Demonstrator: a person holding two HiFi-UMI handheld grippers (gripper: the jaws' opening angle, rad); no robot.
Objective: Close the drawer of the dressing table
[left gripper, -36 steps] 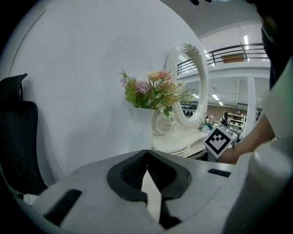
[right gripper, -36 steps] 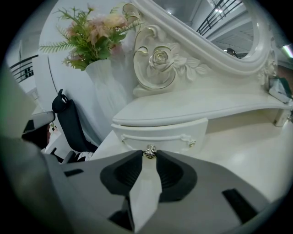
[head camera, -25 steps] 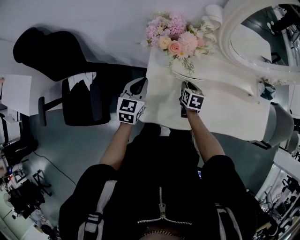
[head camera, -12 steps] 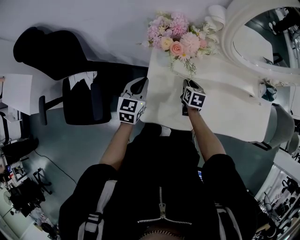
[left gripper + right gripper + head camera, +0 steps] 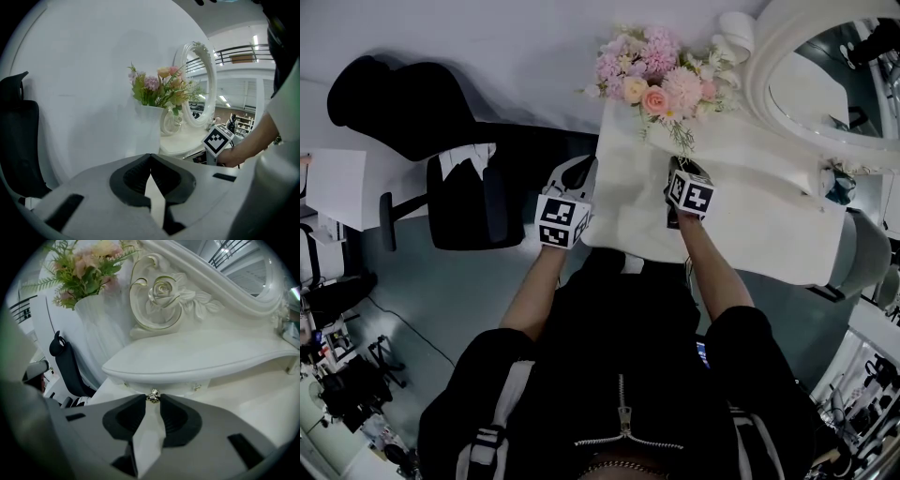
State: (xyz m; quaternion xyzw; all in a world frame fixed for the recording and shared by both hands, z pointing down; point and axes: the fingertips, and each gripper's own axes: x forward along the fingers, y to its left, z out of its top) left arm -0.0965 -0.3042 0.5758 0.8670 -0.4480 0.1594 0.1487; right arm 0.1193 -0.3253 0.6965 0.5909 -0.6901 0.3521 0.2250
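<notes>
My right claw is clamping the small round silvery knob of the shallow white drawer, tucked under the curved white shelf on the ornate white table. My left claw is hanging pressed together, empty.

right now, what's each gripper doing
Left gripper: closed, empty.
Right gripper: closed on the drawer knob.

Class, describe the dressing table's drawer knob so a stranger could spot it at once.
Find the white dressing table with the oval mirror, then the curved shelf under the carved rose. Below its front edge sits the drawer knob: small, shiny, central between two fainter fittings, and clasped in the right gripper.
</notes>
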